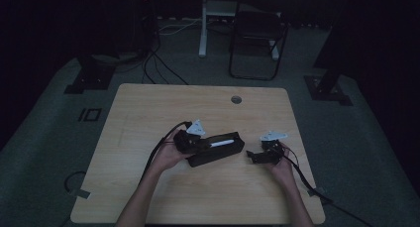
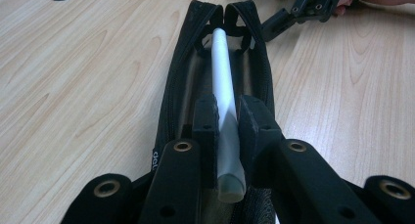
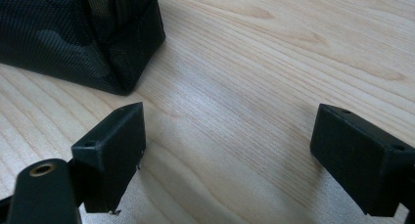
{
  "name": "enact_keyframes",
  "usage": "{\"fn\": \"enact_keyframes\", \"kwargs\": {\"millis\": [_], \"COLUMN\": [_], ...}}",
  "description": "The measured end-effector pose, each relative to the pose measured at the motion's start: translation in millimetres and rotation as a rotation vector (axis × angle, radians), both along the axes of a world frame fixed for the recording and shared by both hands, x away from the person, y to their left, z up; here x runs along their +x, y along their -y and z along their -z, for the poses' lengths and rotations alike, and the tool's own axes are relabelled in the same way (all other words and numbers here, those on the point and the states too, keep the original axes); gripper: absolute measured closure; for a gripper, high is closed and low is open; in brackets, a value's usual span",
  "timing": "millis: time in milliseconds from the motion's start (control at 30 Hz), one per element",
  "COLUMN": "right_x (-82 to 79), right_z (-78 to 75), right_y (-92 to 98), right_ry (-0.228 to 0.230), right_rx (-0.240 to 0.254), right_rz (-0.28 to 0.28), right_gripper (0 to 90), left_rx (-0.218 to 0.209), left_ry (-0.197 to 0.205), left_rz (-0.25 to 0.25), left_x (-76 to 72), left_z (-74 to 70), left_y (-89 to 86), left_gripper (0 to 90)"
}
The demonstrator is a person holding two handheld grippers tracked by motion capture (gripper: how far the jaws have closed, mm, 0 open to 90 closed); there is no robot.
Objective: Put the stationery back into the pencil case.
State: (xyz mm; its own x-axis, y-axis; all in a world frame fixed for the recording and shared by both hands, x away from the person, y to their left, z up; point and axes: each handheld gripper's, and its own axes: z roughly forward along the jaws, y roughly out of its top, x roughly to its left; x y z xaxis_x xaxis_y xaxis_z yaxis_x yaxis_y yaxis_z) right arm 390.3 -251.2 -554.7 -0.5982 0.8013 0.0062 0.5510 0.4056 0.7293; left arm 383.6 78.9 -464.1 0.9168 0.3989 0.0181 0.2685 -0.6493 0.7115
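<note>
Black jaws of the left tool (image 2: 227, 121) are seen closest in the left gripper view, clamped on a white pen (image 2: 224, 94) near its blunt end. The pen is held lengthwise over the unzipped mouth of a black pouch (image 2: 178, 94), its far tip reaching toward the pouch's far end, between the two zipper edges. In the high view the pouch (image 1: 216, 148) is shown lying on the wooden surface (image 1: 148, 113), with the left tool (image 1: 194, 140) at its left end and the pen (image 1: 221, 142) visible as a pale bar along its top. The right tool (image 1: 257, 156) is held just beside the pouch's right end, apart from it; in the right gripper view its jaws are spread wide and empty above the surface (image 3: 274, 53), with a corner of the pouch (image 3: 88, 33) at upper left. Insertion is judged to be under way but unfinished: the pen is aligned with the opening, yet release, and probably closing of the zipper, remain.
</note>
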Motion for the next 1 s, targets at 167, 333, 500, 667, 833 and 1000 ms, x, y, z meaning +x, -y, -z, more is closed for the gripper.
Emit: {"fn": "enact_keyframes", "kwargs": {"millis": [167,333,500,667,833,1000], "right_x": [0.1,0.0,0.0,-0.1,0.0,0.0], "right_z": [0.0,0.0,0.0,0.0,0.0,0.0], "right_y": [0.0,0.0,0.0,0.0,0.0,0.1], "right_ry": [0.001,0.001,0.0,-0.001,0.0,0.0], "right_rx": [0.0,0.0,0.0,0.0,0.0,0.0], "right_rz": [-0.001,0.0,0.0,0.0,0.0,-0.001], "right_gripper": [13.2,13.2,13.2,13.2,13.2,13.2], "left_rx": [0.009,-0.01,-0.03,-0.048,-0.074,-0.071], "left_ry": [0.011,0.033,0.052,0.064,0.057,0.051], "left_rz": [-0.003,-0.011,-0.044,-0.109,-0.156,-0.18], "left_x": [-0.5,-3.9,-6.0,-6.0,-6.5,-7.7], "left_z": [0.4,-5.1,-11.9,-13.9,-11.3,-6.4], "left_y": [0.9,-2.2,-14.5,-35.5,-51.9,-60.9], "left_gripper": [74.9,60.4,56.2,54.2,53.5,52.8]}}
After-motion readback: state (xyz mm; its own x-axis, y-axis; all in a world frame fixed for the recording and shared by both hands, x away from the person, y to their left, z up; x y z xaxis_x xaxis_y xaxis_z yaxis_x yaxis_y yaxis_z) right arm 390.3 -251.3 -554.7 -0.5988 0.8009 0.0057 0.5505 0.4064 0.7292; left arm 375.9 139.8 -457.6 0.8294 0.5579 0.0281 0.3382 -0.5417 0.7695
